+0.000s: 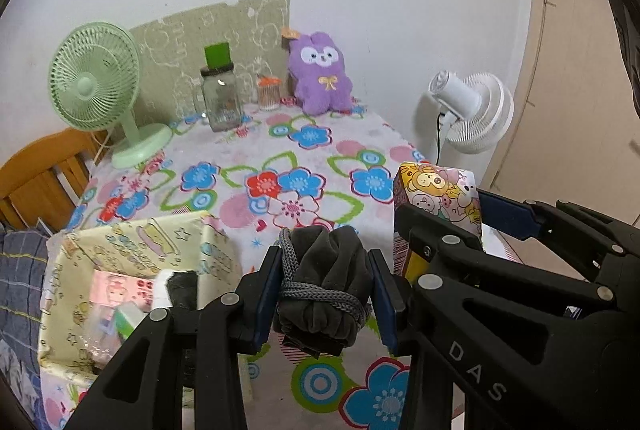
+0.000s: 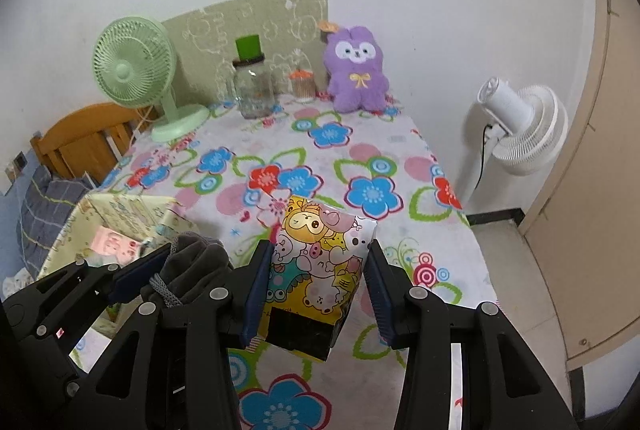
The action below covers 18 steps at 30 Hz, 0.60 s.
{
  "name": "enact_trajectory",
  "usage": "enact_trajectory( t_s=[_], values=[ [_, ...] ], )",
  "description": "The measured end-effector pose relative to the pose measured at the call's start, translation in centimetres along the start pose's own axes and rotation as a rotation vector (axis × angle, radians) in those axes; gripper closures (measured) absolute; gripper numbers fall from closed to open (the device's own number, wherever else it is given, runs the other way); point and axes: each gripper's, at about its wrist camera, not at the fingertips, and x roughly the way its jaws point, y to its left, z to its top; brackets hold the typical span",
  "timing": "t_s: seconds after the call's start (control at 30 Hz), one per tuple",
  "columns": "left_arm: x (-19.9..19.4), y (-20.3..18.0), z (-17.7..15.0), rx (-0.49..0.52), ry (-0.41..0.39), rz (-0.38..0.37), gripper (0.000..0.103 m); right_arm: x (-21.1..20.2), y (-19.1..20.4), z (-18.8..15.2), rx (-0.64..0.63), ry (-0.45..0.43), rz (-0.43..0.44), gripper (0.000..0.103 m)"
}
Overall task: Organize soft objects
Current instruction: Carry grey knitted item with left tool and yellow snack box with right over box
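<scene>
My left gripper [image 1: 326, 294] is shut on a dark grey cloth bundle [image 1: 324, 286] tied with a grey cord, held above the flowered table. The bundle also shows in the right wrist view [image 2: 188, 270]. My right gripper [image 2: 316, 290] is shut on a soft pack with cartoon animal print [image 2: 320, 262], also held above the table; the pack shows at the right of the left wrist view [image 1: 436, 198]. A pale yellow fabric basket [image 1: 132, 250] with several items inside stands at the table's left front, left of my left gripper. A purple plush bunny [image 1: 320, 74] sits at the table's far end.
A green desk fan [image 1: 100, 86], a glass jar with green lid [image 1: 220, 98] and a small cup of sticks [image 1: 268, 94] stand at the back. A white floor fan [image 2: 516, 122] stands right of the table. A wooden chair [image 2: 88, 134] is at the left.
</scene>
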Motion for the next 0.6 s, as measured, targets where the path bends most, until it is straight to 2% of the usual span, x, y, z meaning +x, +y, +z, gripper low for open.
enact_trajectory(
  t_s=[0.6],
  values=[
    [-4.9, 3.7, 0.0, -0.031, -0.104, 0.059, 0.06, -4.0, 4.5, 1.2, -0.037, -0.092, 0.06, 0.055]
  ],
)
